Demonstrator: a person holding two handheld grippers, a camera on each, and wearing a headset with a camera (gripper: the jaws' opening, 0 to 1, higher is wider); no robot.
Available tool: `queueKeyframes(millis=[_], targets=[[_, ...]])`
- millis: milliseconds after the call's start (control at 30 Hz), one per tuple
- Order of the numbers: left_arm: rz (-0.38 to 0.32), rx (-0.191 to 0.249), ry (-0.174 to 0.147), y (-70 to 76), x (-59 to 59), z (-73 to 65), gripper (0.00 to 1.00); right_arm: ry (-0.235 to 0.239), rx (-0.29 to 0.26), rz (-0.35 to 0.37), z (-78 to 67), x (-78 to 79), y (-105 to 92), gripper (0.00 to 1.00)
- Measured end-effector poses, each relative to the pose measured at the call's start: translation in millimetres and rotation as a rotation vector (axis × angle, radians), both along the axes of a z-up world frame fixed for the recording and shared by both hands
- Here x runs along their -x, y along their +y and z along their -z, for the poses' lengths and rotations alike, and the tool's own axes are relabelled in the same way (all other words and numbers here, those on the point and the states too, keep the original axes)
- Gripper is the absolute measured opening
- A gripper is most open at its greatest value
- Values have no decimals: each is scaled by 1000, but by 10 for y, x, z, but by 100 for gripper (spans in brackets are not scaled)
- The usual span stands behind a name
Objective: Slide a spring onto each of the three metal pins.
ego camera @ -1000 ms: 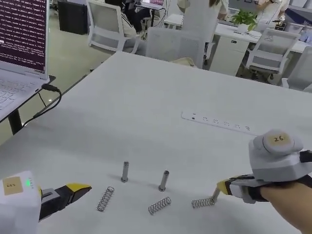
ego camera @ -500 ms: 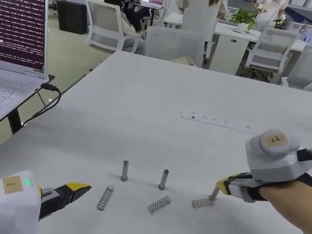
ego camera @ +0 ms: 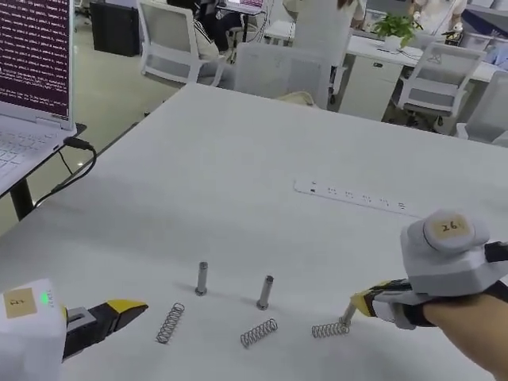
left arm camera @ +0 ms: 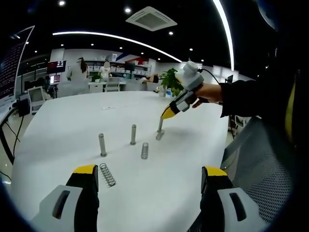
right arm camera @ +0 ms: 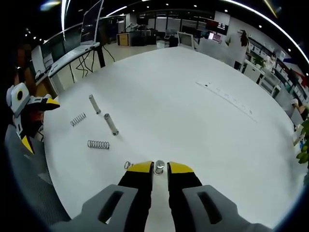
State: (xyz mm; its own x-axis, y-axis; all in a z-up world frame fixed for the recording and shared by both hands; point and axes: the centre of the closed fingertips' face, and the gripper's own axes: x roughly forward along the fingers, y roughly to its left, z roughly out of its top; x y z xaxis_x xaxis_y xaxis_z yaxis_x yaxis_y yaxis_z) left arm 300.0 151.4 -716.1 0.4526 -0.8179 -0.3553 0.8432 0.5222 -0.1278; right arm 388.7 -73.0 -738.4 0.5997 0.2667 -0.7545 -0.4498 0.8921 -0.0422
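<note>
Two metal pins stand upright on the white table, one [ego camera: 201, 279] to the left of the other [ego camera: 266, 292]. A third pin [ego camera: 348, 316] leans between the fingertips of my right gripper [ego camera: 359, 304], which is shut on it; its top [right arm camera: 159, 167] shows between the jaws. One spring [ego camera: 330, 329] lies at that pin's foot. Two more springs [ego camera: 259, 332] [ego camera: 170, 323] lie in front of the upright pins. My left gripper [ego camera: 133, 307] hovers open at the near left, with the nearest spring [left arm camera: 107, 174] just ahead of its jaws.
A white power strip [ego camera: 353, 198] lies further back on the table [ego camera: 238, 159]. At the left edge a laptop [ego camera: 32, 71] sits on a side stand, with a cable [ego camera: 79, 163] hanging. Office chairs [ego camera: 286, 71] stand beyond the far edge.
</note>
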Motion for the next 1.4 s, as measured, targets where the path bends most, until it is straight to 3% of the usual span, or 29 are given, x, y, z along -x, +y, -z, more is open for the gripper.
queueKeyframes(millis=[667, 1400], targets=[[28, -3, 1, -35, -15, 25, 85, -52, -9, 23, -130, 88, -84, 18], [45, -24, 1, -60, 6, 18, 83, -93, -49, -6, -73, 251, -62, 62]])
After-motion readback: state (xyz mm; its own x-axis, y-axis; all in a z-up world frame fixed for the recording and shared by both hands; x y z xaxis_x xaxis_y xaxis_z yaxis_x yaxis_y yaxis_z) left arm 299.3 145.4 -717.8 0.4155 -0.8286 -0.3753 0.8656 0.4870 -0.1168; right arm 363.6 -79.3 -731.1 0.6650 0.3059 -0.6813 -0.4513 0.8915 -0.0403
